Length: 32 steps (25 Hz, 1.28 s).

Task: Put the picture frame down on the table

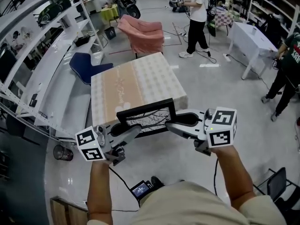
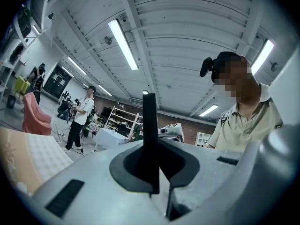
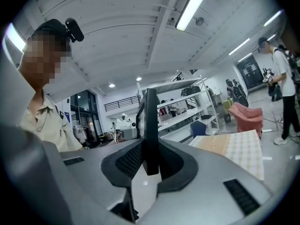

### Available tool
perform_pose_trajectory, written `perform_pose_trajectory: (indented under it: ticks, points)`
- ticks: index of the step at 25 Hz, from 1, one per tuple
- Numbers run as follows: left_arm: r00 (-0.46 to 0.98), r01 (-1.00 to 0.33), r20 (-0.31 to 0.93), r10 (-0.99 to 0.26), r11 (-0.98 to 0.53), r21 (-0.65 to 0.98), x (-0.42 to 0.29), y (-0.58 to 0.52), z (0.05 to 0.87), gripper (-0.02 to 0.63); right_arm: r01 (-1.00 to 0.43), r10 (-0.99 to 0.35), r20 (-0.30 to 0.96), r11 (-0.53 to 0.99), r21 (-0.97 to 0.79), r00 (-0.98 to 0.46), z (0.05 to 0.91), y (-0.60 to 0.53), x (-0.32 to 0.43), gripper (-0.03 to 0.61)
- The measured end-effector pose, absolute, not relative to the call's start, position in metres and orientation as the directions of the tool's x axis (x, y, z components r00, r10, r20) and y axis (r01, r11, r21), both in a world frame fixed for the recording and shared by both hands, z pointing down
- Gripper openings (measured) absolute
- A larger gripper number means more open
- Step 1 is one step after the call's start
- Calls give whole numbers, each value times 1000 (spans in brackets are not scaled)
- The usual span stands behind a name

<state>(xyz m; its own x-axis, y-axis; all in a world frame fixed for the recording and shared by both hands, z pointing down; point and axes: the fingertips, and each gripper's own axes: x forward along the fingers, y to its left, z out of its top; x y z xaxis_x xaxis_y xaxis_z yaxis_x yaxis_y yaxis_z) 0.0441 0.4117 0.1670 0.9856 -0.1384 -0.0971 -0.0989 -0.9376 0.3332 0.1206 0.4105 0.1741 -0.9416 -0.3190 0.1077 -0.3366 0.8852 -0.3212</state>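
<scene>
Black rectangular picture frame (image 1: pixel 146 117), low centre, is clamped at both ends by my left gripper (image 1: pixel 135 130) and right gripper (image 1: pixel 170 125), so it hangs level at the near edge of the beige-clothed table (image 1: pixel 136 78).

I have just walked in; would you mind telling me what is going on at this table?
A person is holding a black picture frame between two handheld grippers. The left gripper is clamped on its left edge and the right gripper on its right edge. The frame is held up by the near edge of the cloth-covered table and has not yet been laid down on it.
</scene>
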Motion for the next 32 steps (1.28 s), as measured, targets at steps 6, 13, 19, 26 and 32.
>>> perform_pose_trajectory:
  ticks: [6, 13, 19, 26, 32]
  points:
    - [991, -41, -104, -79, -944, 328, 14, 381, 162, 35, -388, -372, 111, 866, -316, -921, 169, 385, 90, 74]
    - [993, 5, -115, -35, -943, 333, -30, 358, 169, 35, -432, -415, 123, 849, -303, -902, 174, 365, 46, 74]
    - [991, 16, -133, -31, -941, 337, -55, 346, 169, 35, -437, -410, 153, 849, -297, -899, 173, 352, 21, 74]
    - [986, -42, -134, -95, -934, 354, -68, 329, 174, 35, -396, -362, 165, 867, -303, -918, 176, 328, 8, 74]
    - [980, -117, -106, -165, -925, 361, -77, 301, 179, 35, -330, -294, 155, 890, -315, -943, 180, 294, -2, 75]
